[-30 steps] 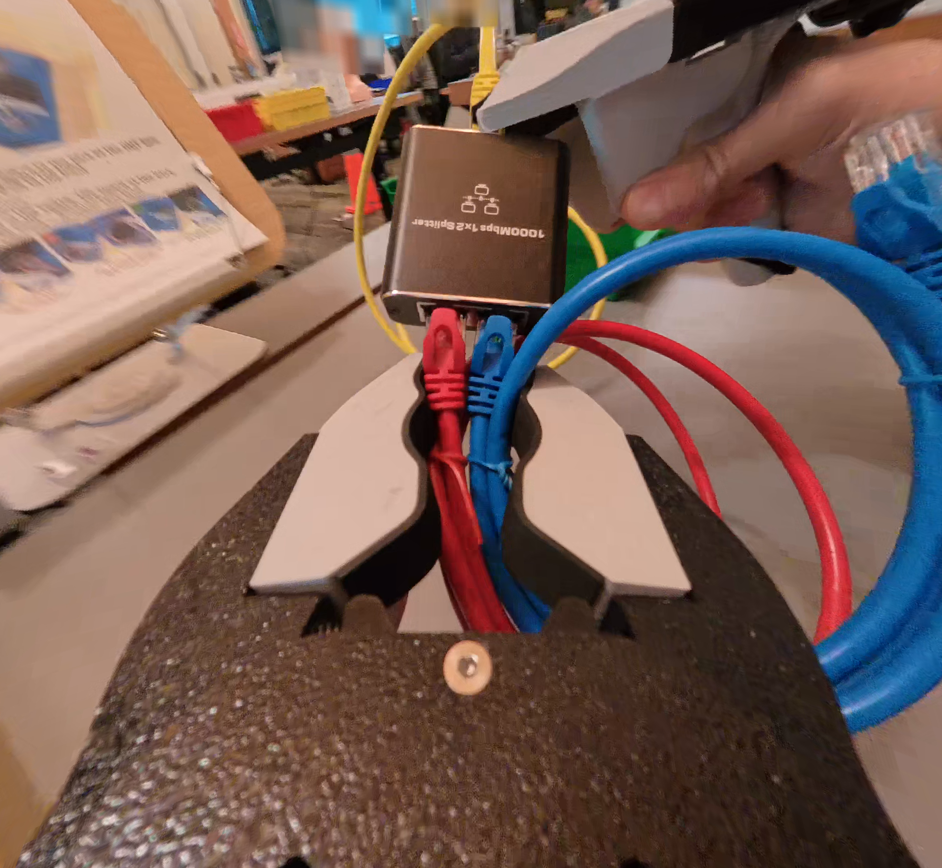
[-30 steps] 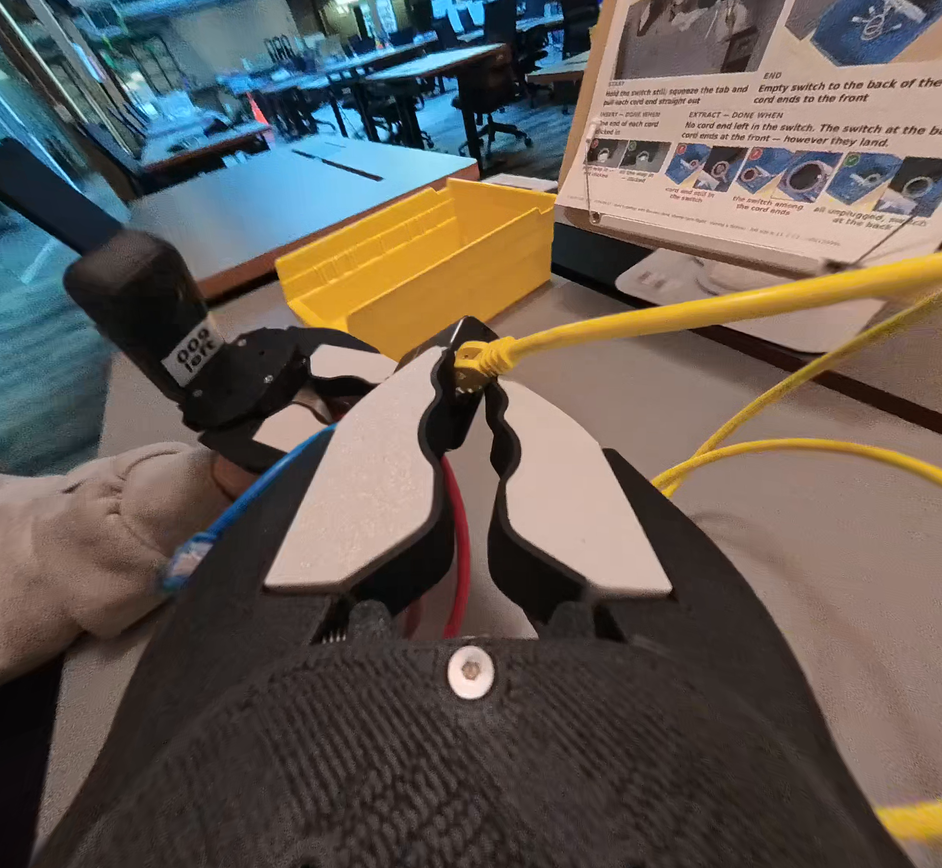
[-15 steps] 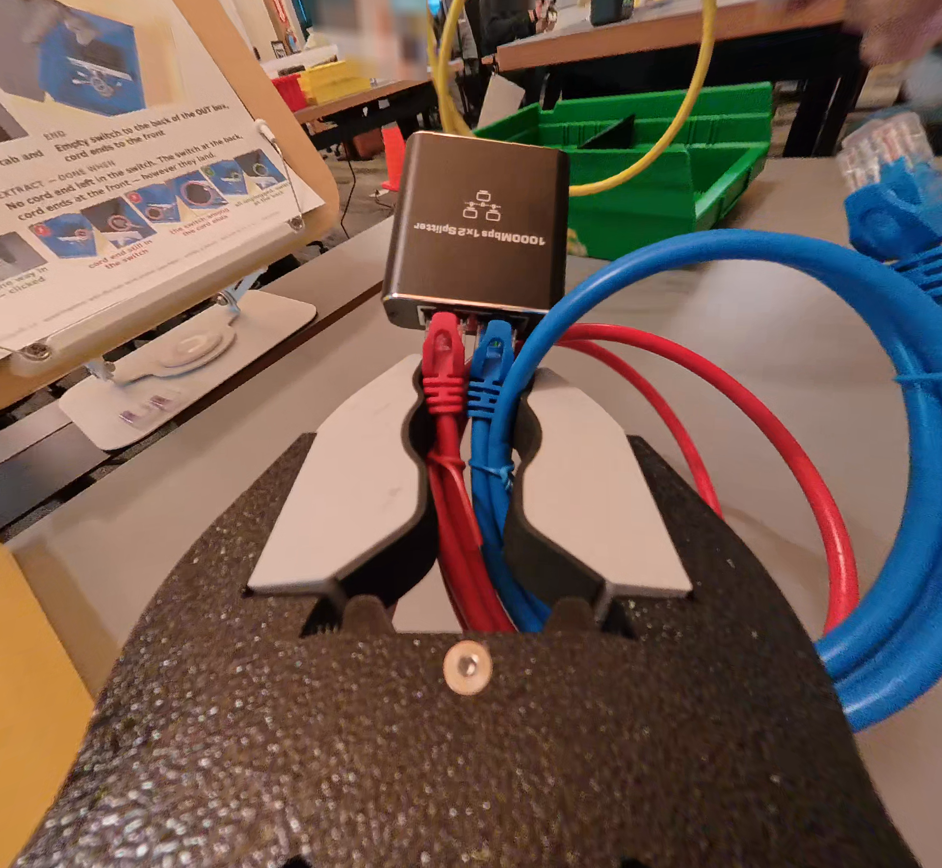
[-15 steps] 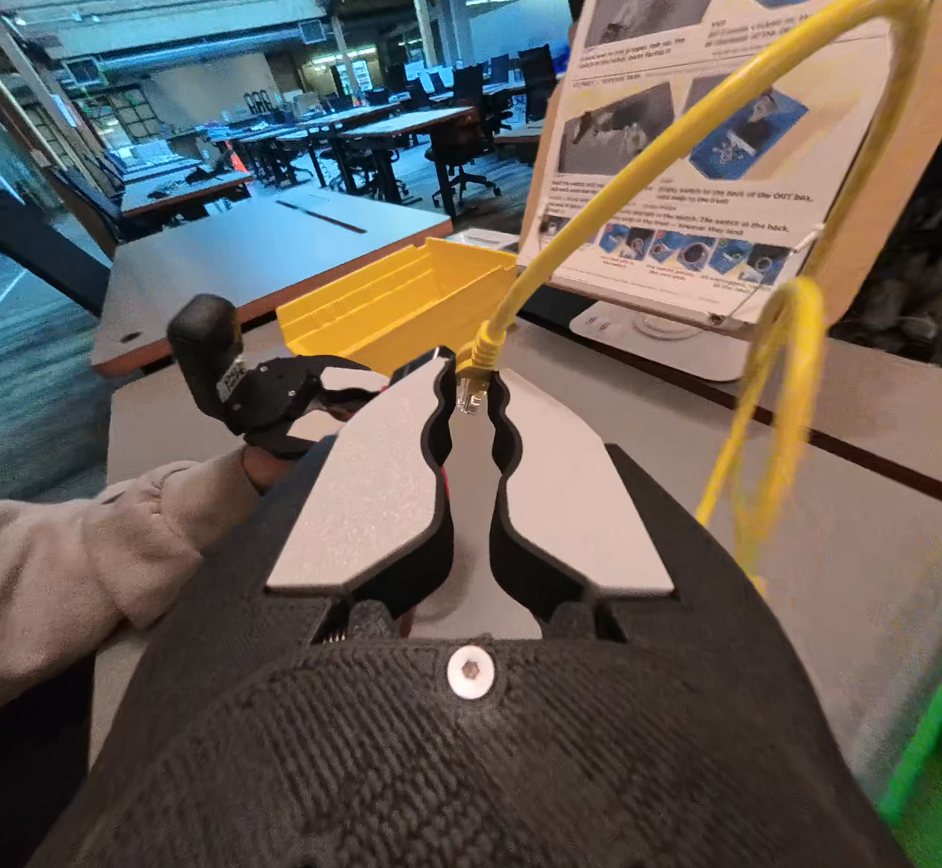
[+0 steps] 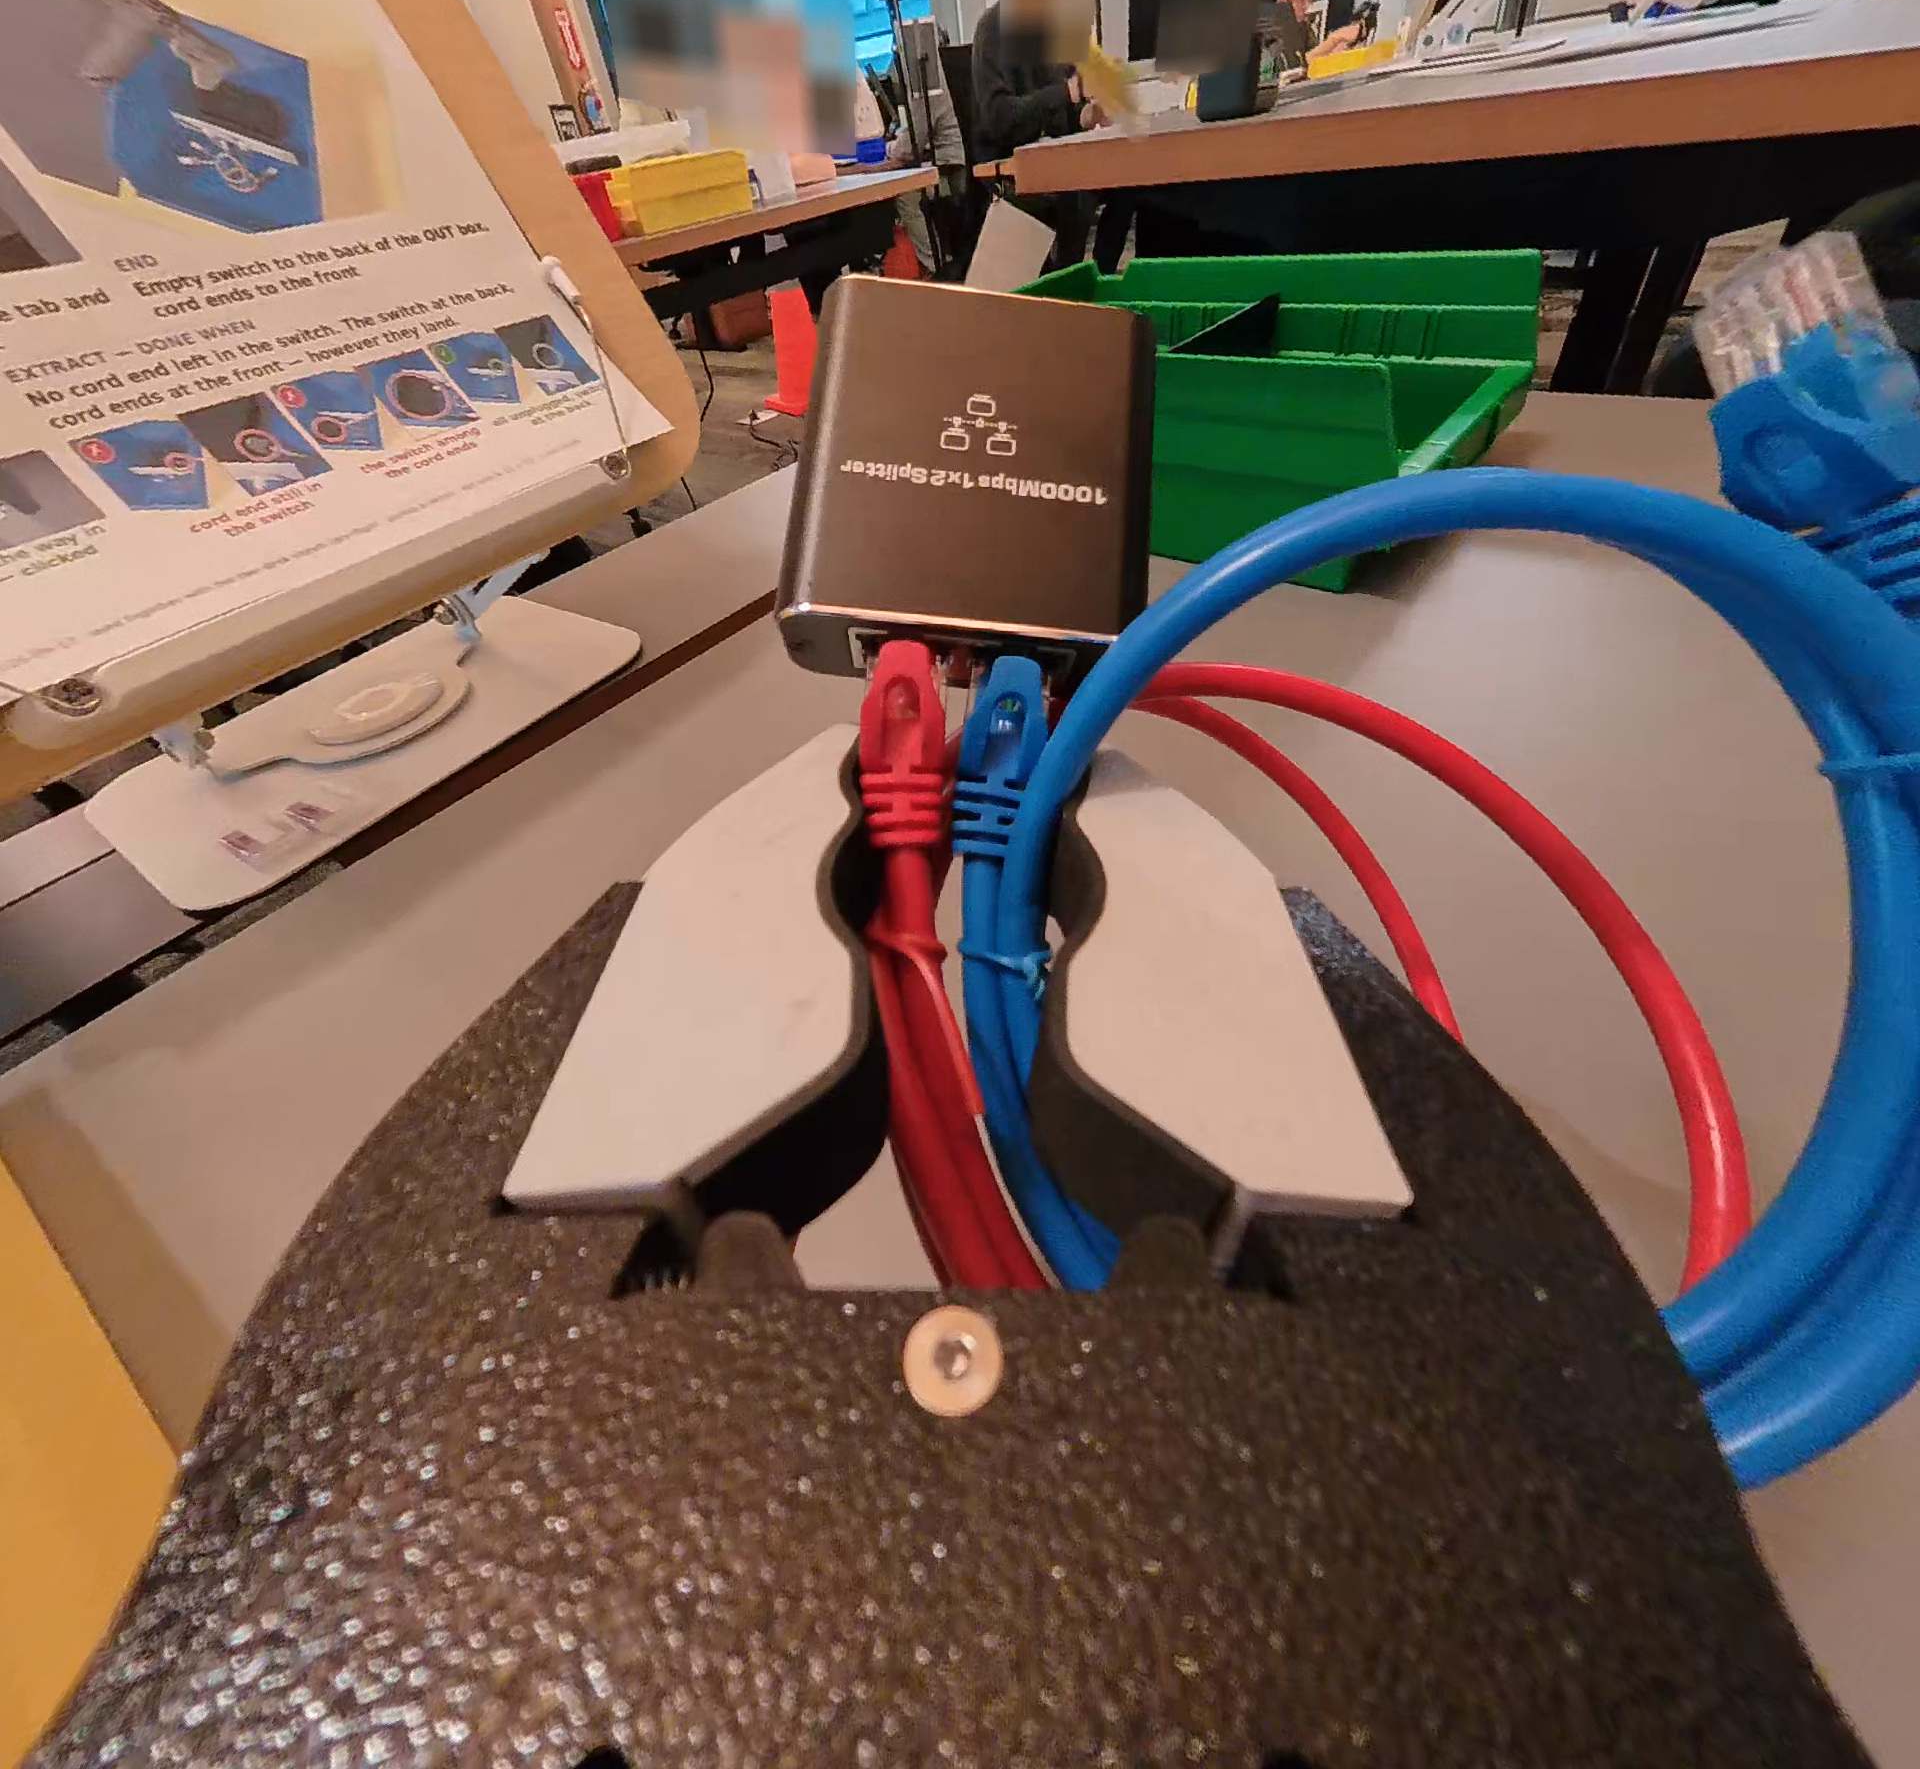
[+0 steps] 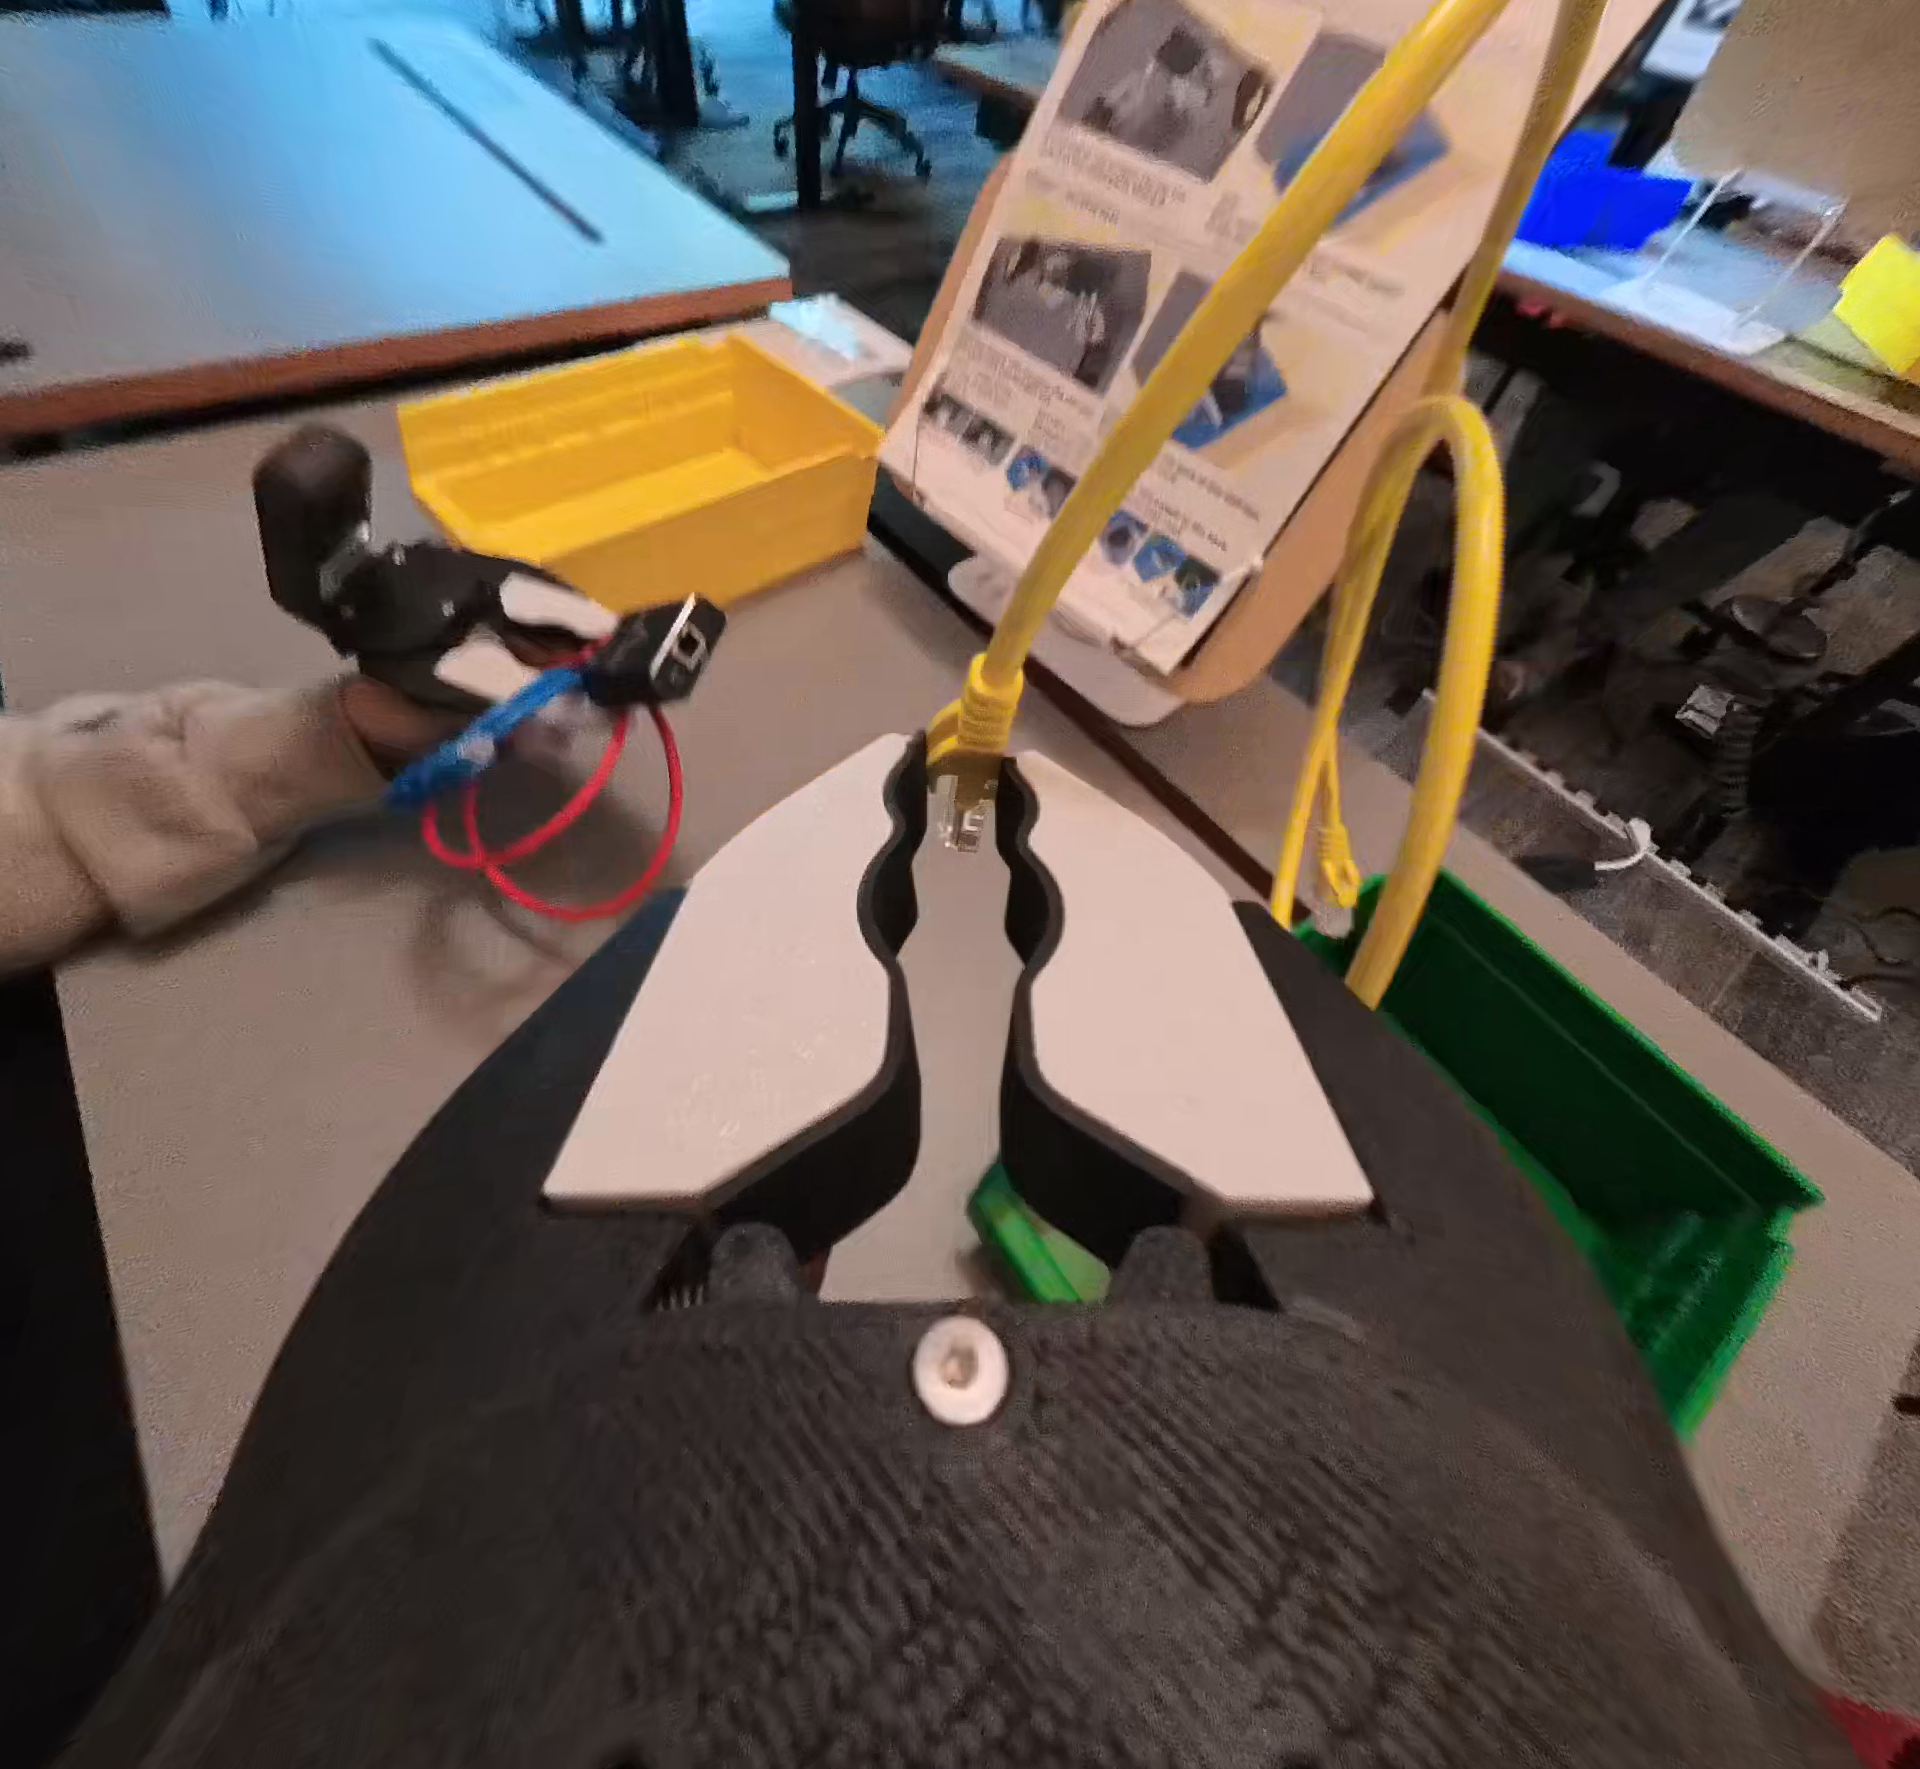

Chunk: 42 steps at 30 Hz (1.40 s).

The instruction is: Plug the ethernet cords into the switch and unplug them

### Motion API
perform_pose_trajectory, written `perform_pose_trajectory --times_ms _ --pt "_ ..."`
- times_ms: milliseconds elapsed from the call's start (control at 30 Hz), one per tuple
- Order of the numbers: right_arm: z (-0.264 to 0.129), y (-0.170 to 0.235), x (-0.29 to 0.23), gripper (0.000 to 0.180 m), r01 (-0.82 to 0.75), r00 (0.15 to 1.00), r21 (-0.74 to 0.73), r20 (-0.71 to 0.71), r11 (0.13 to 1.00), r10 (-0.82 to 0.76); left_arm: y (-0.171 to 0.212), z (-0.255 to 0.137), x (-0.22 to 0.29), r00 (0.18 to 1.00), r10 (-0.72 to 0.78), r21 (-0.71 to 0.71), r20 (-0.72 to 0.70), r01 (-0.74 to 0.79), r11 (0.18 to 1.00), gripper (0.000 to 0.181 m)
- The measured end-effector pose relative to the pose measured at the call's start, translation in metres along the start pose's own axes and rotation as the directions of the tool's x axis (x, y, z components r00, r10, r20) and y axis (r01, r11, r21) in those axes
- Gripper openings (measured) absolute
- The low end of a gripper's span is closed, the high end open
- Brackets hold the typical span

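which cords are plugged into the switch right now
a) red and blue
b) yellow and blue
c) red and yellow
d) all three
a: in the left wrist view the red cord and blue cord sit side by side in ports of the switch, while the right gripper holds the yellow cord plug clear of it.

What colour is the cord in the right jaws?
Yellow cord, clearest in the right wrist view.
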State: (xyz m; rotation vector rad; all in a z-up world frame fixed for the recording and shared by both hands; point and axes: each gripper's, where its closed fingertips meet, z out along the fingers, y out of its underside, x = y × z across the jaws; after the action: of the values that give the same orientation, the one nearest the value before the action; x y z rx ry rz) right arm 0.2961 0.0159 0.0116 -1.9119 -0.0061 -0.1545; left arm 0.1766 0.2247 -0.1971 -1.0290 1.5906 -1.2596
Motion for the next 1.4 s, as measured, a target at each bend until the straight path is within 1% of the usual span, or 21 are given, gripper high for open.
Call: perform_pose_trajectory --times_ms 67,100,133,200,333,433,467,533,633,700,767,867,967,1033,1100,1133,1200,1233,1300,1333,1400 --pt "-0.009 0.041 0.024 0.014 -0.016 1.0 -0.129 -0.014 0.991 0.015 -0.001 -0.001 -0.001 1.0 -0.011 0.005 -0.003 0.011 1.0 0.029" --pt "-0.012 0.063 0.031 0.014 -0.025 0.999 -0.178 0.015 0.984 0.028 -0.001 -0.001 -0.001 1.0 -0.02 0.009 -0.004 0.02 1.0 0.029" --pt "-0.014 0.087 0.04 0.014 -0.075 0.996 -0.221 0.025 0.972 0.083 -0.002 0.0 0.0 1.0 -0.028 0.014 -0.006 0.028 1.0 0.029" --pt "-0.017 0.126 0.047 0.014 -0.158 0.98 -0.28 0.069 0.947 0.184 -0.001 0.0 0.0 1.0 -0.029 0.014 -0.011 0.029 0.999 0.029" --pt "-0.018 0.181 0.06 0.014 -0.224 0.959 -0.38 0.077 0.897 0.272 0.0 0.0 -0.001 1.0 -0.027 0.008 -0.006 0.027 1.0 0.029" --pt "-0.01 0.207 0.074 0.014 -0.171 0.977 -0.473 0.031 0.864 0.21 0.003 0.002 0.001 1.0 -0.028 -0.001 -0.014 0.028 1.0 0.029" --pt "-0.009 0.216 0.081 0.014 -0.141 0.986 -0.529 0.002 0.837 0.168 0.005 0.003 0.002 1.0 -0.025 -0.008 -0.019 0.025 1.0 0.029" --pt "-0.006 0.232 0.081 0.014 -0.108 0.986 -0.62 0.034 0.777 0.164 0.007 0.005 0.003 1.0 -0.017 -0.02 -0.022 0.016 1.0 0.029" --pt "-0.007 0.264 0.099 0.014 -0.088 0.994 -0.749 -0.023 0.657 0.107 0.008 0.006 0.005 1.0 -0.014 -0.026 -0.028 0.013 1.0 0.03" --pt "-0.006 0.281 0.105 0.014 -0.123 0.991 -0.778 -0.06 0.616 0.123 0.009 0.006 0.006 0.999 -0.02 -0.027 -0.035 0.019 0.999 0.03" --pt "-0.009 0.294 0.124 0.014 -0.16 0.986 -0.795 -0.154 0.585 0.06 0.01 0.007 0.006 0.999 -0.018 -0.031 -0.036 0.017 0.999 0.03" --pt "-0.009 0.296 0.133 0.019 -0.167 0.981 -0.792 -0.195 0.587 0.016 0.012 0.008 0.007 0.999 -0.022 -0.037 -0.044 0.021 0.999 0.03" --pt "-0.013 0.295 0.132 0.039 -0.104 0.985 -0.808 -0.164 0.58 -0.051 0.012 0.008 0.008 0.999 -0.023 -0.039 -0.047 0.022 0.999 0.03" --pt "-0.018 0.296 0.126 0.046 -0.077 0.988 -0.83 -0.137 0.553 -0.068 0.012 0.009 0.008 0.999 -0.023 -0.039 -0.048 0.022 0.999 0.03" --pt "-0.028 0.291 0.124 0.054 -0.088 0.984 -0.846 -0.157 0.527 -0.087 0.012 0.009 0.009 0.998 -0.023 -0.041 -0.053 0.021 0.999 0.03" --pt "-0.029 0.283 0.121 0.06 -0.115 0.98 -0.826 -0.185 0.552 -0.073 0.011 0.008 0.01 0.998 -0.021 -0.039 -0.054 0.019 0.999 0.03" --pt "-0.023 0.254 0.114 0.082 -0.14 0.972 -0.725 -0.231 0.674 -0.046 0.01 0.008 0.01 0.998 -0.02 -0.035 -0.055 0.018 0.999 0.03" --pt "-0.02 0.238 0.113 0.087 -0.141 0.965 -0.666 -0.258 0.733 -0.048 0.01 0.008 0.01 0.998 -0.022 -0.033 -0.055 0.02 0.999 0.03" --pt "-0.018 0.21 0.107 0.098 -0.185 0.944 -0.57 -0.329 0.801 -0.016 0.01 0.008 0.01 0.998 -0.025 -0.032 -0.062 0.023 0.999 0.03" --pt "-0.009 0.191 0.097 0.098 -0.2 0.94 -0.478 -0.341 0.855 0.029 0.009 0.008 0.011 0.998 -0.023 -0.03 -0.066 0.021 0.999 0.03" --pt "0.023 0.149 0.05 0.092 -0.201 0.966 -0.253 -0.214 0.947 0.148 0.009 0.009 0.014 0.997 -0.01 -0.03 -0.07 0.008 1.0 0.031"
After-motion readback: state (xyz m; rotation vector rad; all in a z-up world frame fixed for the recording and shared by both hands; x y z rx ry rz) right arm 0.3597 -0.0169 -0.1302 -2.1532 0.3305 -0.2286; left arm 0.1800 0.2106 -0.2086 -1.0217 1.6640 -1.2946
